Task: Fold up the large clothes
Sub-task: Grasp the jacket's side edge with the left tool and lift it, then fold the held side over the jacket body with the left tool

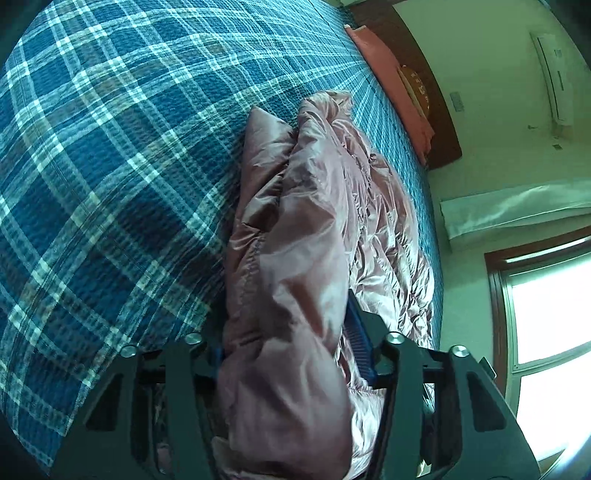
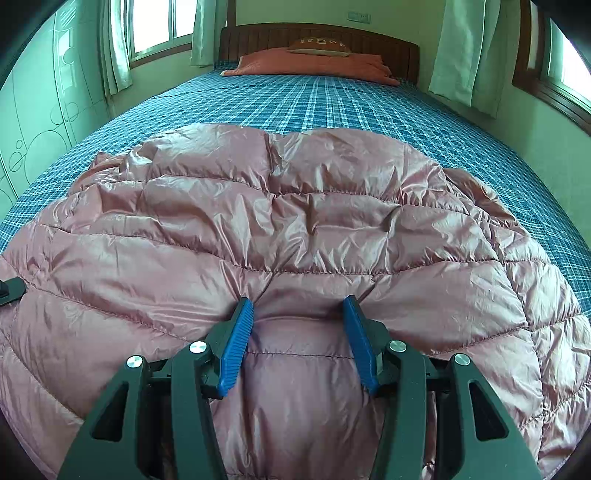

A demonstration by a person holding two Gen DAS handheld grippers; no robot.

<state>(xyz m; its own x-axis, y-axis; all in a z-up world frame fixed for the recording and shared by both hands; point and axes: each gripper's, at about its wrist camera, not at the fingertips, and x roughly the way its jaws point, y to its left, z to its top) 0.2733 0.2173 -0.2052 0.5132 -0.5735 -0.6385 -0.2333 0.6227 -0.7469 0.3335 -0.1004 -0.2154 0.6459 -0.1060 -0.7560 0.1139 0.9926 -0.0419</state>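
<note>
A shiny pink quilted down jacket (image 2: 295, 229) lies spread on a bed with a blue plaid cover (image 2: 332, 99). My right gripper (image 2: 298, 314) is low over the jacket's near part, its blue pads (image 2: 236, 343) apart with puffy fabric bulging between them. In the left wrist view the jacket (image 1: 314, 221) runs away in a bunched ridge, and my left gripper (image 1: 284, 332) holds a thick fold of it between the pads (image 1: 358, 339), lifted off the cover (image 1: 110, 166). A bit of the left gripper (image 2: 9, 290) shows at the left edge of the right wrist view.
An orange folded blanket (image 2: 314, 64) and a brown pillow (image 2: 319, 46) lie at the wooden headboard (image 2: 369, 35). Curtained windows (image 2: 155, 26) stand on both sides. A wall with a wardrobe door (image 2: 37, 110) runs along the bed's left.
</note>
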